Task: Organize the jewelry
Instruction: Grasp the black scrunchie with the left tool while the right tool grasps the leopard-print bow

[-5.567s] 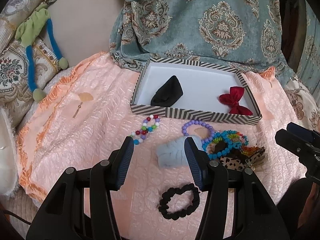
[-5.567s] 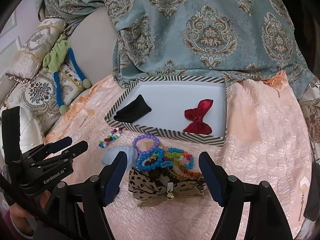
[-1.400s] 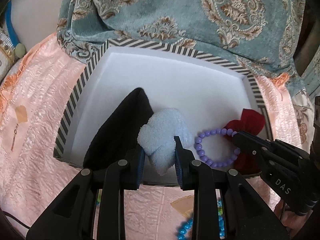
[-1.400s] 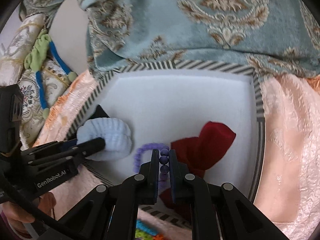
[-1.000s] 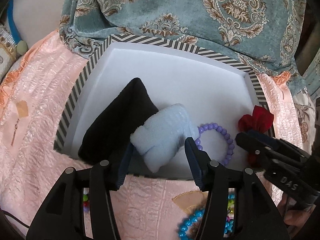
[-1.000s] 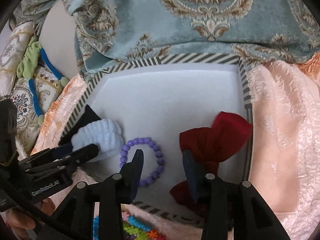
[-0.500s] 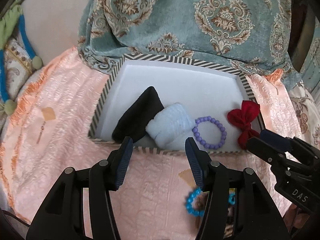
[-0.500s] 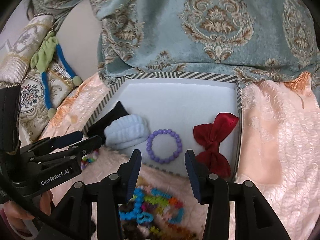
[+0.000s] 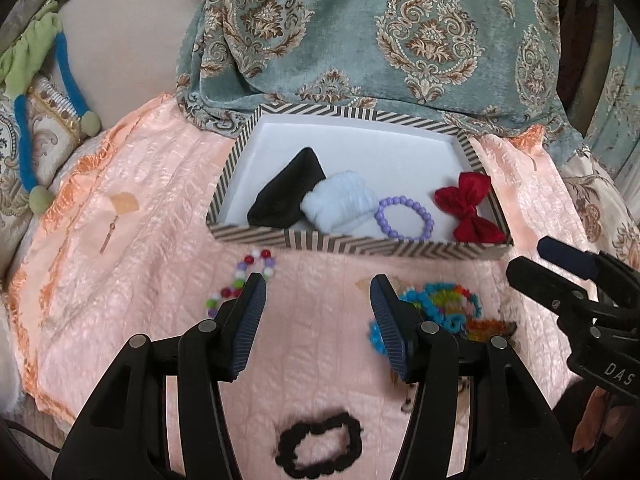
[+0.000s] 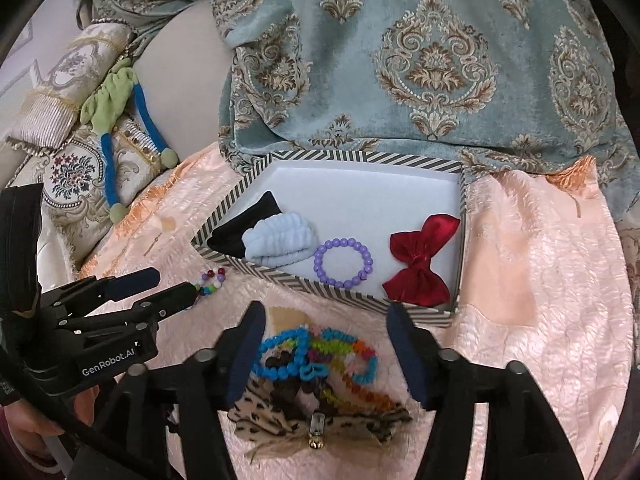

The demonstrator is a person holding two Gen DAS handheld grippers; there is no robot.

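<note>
Nearest in the left wrist view lies a black scrunchie [image 9: 319, 443] on the peach quilted cloth [image 9: 160, 264], between the arms of the left gripper [image 9: 318, 312]. The jaws of this gripper stand wide apart and nothing is between them. The right gripper [image 10: 326, 338] holds nothing; its jaws have just been opening and are well apart, above a leopard-print bow [image 10: 316, 424] and a heap of coloured coil hair ties [image 10: 320, 356]. A bracelet of mixed colour beads [image 9: 244, 276] lies on the cloth just beside the left finger of the left gripper.

Further away is the striped box [image 10: 304, 280] with a white floor. Along its near wall lie, from left to right, a black cloth piece [image 10: 244, 228], a light blue scrunchie [image 10: 280, 240] touching it, a purple bead bracelet [image 10: 343, 263] and a red bow [image 10: 420, 268]. Behind the box hangs a teal damask fabric [image 10: 420, 60], and far to the left a green and blue plush toy [image 10: 116, 116] rests on embroidered cushions [image 10: 72, 172]
</note>
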